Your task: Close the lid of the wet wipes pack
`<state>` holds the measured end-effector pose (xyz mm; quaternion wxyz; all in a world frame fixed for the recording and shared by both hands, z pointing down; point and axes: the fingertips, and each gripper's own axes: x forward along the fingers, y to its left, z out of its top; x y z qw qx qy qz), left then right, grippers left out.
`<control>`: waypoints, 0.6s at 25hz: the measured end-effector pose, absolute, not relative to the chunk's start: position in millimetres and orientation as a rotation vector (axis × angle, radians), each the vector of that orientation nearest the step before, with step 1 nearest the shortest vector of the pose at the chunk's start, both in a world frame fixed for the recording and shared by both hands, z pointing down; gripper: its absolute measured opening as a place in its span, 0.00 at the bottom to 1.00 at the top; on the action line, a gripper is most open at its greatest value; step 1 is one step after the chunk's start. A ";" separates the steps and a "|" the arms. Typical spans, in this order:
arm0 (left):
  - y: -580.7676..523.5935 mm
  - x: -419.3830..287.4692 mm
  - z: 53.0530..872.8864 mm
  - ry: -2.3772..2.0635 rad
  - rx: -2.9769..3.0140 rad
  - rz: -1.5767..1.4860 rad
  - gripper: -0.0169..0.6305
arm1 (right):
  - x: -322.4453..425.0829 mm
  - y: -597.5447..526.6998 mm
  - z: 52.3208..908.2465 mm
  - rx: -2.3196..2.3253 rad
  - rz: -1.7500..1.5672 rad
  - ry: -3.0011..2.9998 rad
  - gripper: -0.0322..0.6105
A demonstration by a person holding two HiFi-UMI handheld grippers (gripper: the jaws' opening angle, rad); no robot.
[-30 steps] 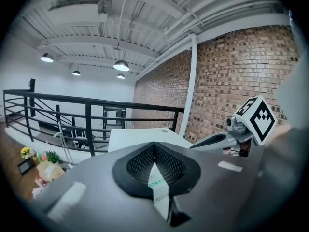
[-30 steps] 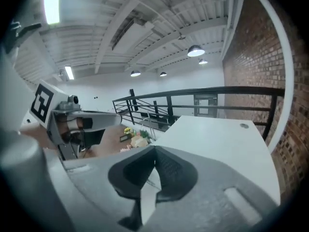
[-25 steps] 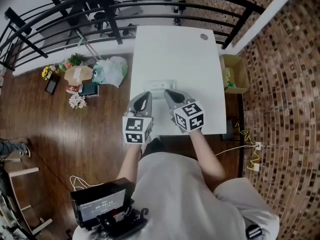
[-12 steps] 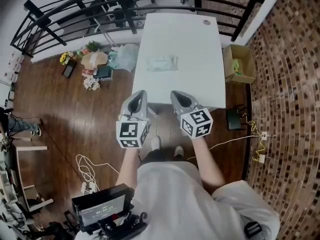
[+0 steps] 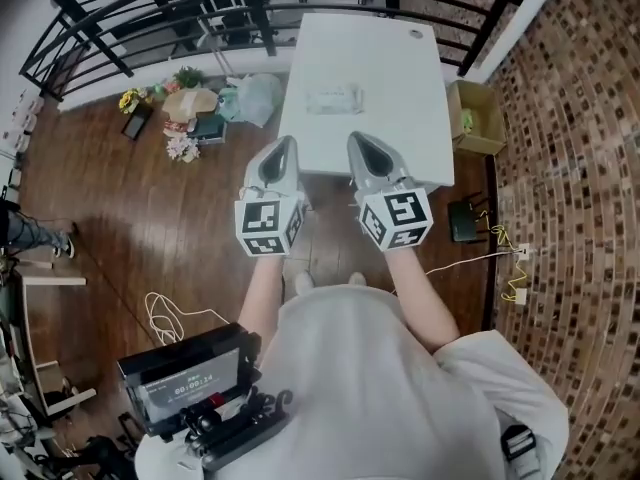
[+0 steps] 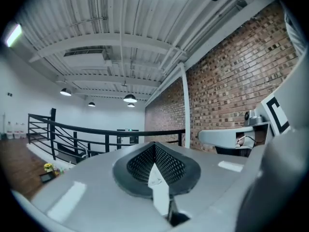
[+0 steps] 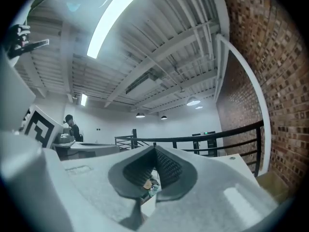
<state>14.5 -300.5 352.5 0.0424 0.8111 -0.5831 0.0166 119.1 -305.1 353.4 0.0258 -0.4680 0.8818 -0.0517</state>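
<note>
Wet wipes pack (image 5: 335,99) is lying on the far half of the white table (image 5: 400,68), well apart from both grippers. Left gripper (image 5: 284,146) and right gripper (image 5: 358,142) are hovering over the near side, jaws pressed together, gripping nothing. Wood floor (image 5: 130,228) is showing on the left, brick wall (image 5: 580,118) on the right, black railing (image 5: 255,8) running along the far side.

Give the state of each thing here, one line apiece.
Pale wet wipes pack: lying flat on the white table, lid too small to judge.
Left gripper: fingers shut, nothing between them.
Right gripper: fingers shut, nothing between them.
Brown cardboard box: open-topped, on the floor.
</note>
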 end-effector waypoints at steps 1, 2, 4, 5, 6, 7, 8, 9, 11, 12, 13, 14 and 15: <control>-299.3 10.8 355.0 -1.787 2.473 0.053 0.05 | 117.3 -302.0 354.0 -1.455 -0.152 2.732 0.04; -298.2 8.7 357.8 -1.781 2.469 0.053 0.05 | 115.3 -299.0 357.0 -1.466 -0.155 2.739 0.04; -293.7 9.1 359.4 -1.762 2.478 0.048 0.05 | 111.8 -291.9 365.3 -1.480 -0.183 2.754 0.04; -291.4 10.5 358.8 -1.752 2.492 0.046 0.05 | 109.9 -288.6 367.8 -1.481 -0.190 2.759 0.04; -290.3 11.9 358.2 -1.744 2.510 0.044 0.05 | 107.8 -286.4 368.2 -1.481 -0.187 2.763 0.04; -290.2 12.7 358.0 -1.737 2.525 0.043 0.05 | 105.6 -285.1 366.9 -1.481 -0.177 2.766 0.04; -290.4 13.2 358.2 -1.730 2.535 0.044 0.05 | 103.1 -283.8 364.6 -1.479 -0.164 2.767 0.04; -290.0 13.8 358.1 -1.720 2.539 0.046 0.05 | 100.5 -282.4 362.0 -1.476 -0.149 2.768 0.04; -289.0 14.6 357.3 -1.700 2.543 0.051 0.05 | 96.3 -280.7 357.7 -1.473 -0.127 2.768 0.04; -289.1 15.0 357.0 -1.694 2.546 0.051 0.05 | 95.3 -281.0 356.6 -1.474 -0.123 2.767 0.04; -289.4 15.6 356.8 -1.686 2.551 0.051 0.05 | 94.8 -281.9 356.1 -1.476 -0.123 2.766 0.04; -290.0 16.2 356.5 -1.679 2.556 0.051 0.05 | 94.5 -283.1 356.0 -1.479 -0.125 2.765 0.04; -290.9 16.8 356.1 -1.671 2.561 0.050 0.05 | 94.2 -284.3 356.0 -1.482 -0.127 2.764 0.04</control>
